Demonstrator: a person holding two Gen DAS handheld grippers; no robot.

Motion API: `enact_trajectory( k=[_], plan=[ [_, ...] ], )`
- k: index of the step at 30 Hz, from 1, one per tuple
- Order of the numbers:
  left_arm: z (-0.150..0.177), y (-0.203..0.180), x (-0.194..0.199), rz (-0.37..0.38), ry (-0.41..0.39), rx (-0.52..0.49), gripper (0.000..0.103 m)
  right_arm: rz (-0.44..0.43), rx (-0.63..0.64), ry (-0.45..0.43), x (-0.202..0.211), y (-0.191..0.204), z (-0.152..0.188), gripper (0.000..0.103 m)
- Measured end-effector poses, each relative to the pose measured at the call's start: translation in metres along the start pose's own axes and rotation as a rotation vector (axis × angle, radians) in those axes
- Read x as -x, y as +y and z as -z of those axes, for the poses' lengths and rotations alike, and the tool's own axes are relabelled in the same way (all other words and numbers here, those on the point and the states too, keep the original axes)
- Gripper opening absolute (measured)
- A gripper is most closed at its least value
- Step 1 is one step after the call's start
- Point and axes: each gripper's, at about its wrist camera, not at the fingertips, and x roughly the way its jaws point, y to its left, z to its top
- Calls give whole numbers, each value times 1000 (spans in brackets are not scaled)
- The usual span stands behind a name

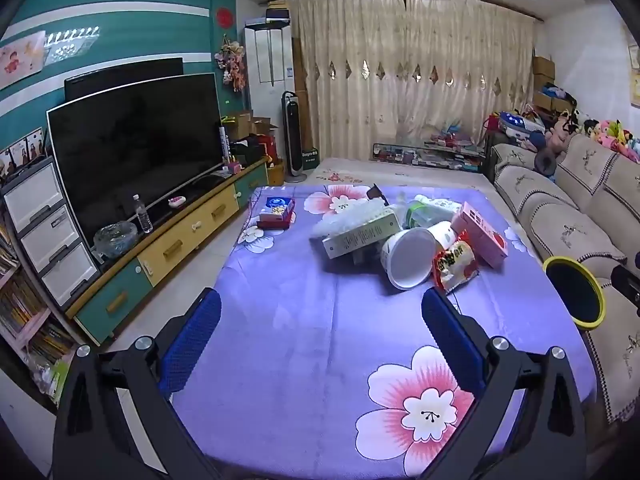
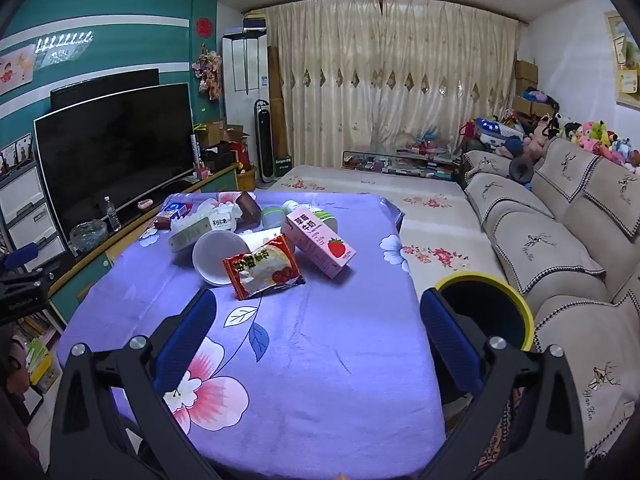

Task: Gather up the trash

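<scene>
Purple floral tablecloth [image 1: 280, 340] bears piled trash; yellow-rimmed bin [image 2: 486, 312] partly hidden.

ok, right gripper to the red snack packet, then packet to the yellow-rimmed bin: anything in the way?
Nothing visible. The right gripper is open over bare purple cloth, and the red snack packet lies at the near edge of the pile. The yellow-rimmed bin stands beside the table's right edge, mouth unobstructed.
</scene>
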Motion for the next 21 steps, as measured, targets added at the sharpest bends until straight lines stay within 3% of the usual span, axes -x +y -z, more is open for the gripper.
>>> enact_trajectory(
  k=[3, 21],
  plan=[
    [-1, -12, -5, -26, 28, -44, 99, 0, -7, 21, -2, -1, -1, 97],
    [-1, -2, -7, -5, 28, -9, 99, -22, -13, 27, -18, 10, 6, 97]
  ],
)
